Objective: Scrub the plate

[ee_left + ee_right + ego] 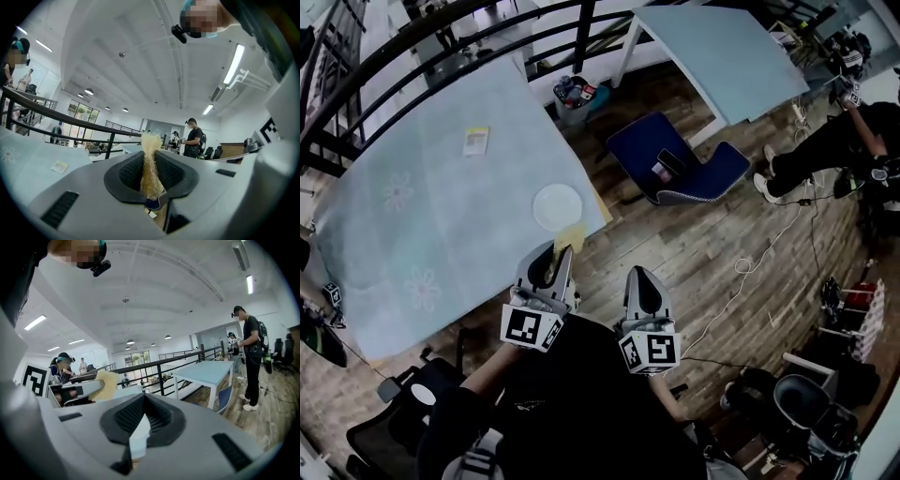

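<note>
A round white plate (557, 206) lies on the light blue table (441, 216), close to its right edge. My left gripper (560, 247) is held up near the plate's near side and is shut on a yellow sponge (567, 236) (150, 161), which sticks out past the jaws. In the right gripper view that sponge (108, 383) shows at the left. My right gripper (639, 276) (143, 399) hovers over the wooden floor to the right of the left one, off the table. Its jaws are shut and hold nothing. Both gripper views look level across the room, so neither shows the plate.
A small yellow card (475, 141) lies further back on the table. A blue chair (675, 169), a bin (575, 94) and a second table (722, 52) stand beyond. A black railing (487, 37) runs behind. A person (853, 141) sits at right; cables cross the floor.
</note>
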Available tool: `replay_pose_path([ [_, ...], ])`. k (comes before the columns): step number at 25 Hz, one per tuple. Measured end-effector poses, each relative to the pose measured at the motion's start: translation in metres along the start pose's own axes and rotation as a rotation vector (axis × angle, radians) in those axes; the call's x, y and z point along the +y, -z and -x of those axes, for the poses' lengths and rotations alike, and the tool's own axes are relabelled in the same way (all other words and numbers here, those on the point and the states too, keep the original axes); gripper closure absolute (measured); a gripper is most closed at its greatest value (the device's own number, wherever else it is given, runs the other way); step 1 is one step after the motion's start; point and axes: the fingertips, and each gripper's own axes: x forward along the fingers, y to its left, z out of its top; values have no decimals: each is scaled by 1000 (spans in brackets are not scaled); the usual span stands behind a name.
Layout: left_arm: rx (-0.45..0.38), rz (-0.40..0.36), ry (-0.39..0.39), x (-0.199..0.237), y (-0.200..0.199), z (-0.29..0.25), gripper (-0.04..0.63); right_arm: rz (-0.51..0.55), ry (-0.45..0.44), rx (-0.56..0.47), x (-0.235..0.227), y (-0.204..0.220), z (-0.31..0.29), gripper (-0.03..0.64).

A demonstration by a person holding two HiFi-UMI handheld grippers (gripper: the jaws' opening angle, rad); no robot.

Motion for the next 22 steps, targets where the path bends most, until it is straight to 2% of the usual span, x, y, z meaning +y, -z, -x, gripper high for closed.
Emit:
replay_pose_path([
  [5,7,17,-30,26,-3,-32,525,26,-37,15,3,-20,-44,608],
  [13,25,1,-38,59,-2,-62,525,46,-66,37,9,-31,-88,609],
  [19,58,-2,-54,80,13,-70,525,57,-95,41,18,-31,-109,607],
  [22,94,22,-67,88,25,-74,526,57,-106,58,20,-28,-115,609],
])
